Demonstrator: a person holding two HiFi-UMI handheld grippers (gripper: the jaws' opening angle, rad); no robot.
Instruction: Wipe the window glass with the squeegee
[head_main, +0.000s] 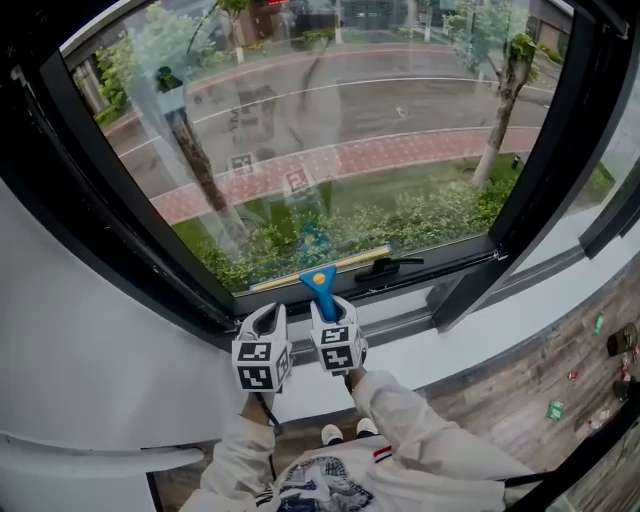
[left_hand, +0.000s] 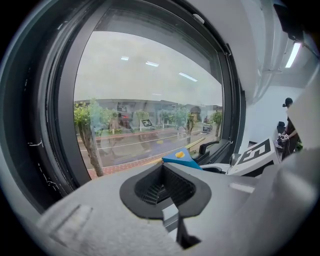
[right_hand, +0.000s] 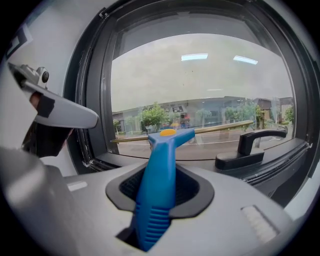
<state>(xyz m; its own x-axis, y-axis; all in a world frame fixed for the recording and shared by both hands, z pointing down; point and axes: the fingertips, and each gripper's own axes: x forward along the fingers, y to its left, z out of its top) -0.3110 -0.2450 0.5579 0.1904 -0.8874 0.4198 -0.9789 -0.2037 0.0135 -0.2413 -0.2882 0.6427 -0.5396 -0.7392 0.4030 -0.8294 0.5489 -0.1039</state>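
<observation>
Right gripper (right_hand: 159, 197) clamped on the blue handle of the squeegee (right_hand: 162, 170), plain in right gripper view, head view shows the blade low on the window glass (head_main: 330, 130), left gripper (left_hand: 164, 192) just beside, jaws together, holding nothing

- Head view: high up, faces steeply down over the left gripper (head_main: 265, 320) and right gripper (head_main: 335, 318) onto the lower window glass (head_main: 330, 120); floor (head_main: 560, 370) at bottom right.
- Left gripper view: low on its gripper, close to the glass, faces it slantwise rightward; the right gripper shows at its right edge.
- Right gripper view: very near, faces the glass almost square-on.
- Shared by all three: the squeegee (head_main: 321, 282), the window handle (head_main: 388, 266) and the bottom of the pane.
</observation>
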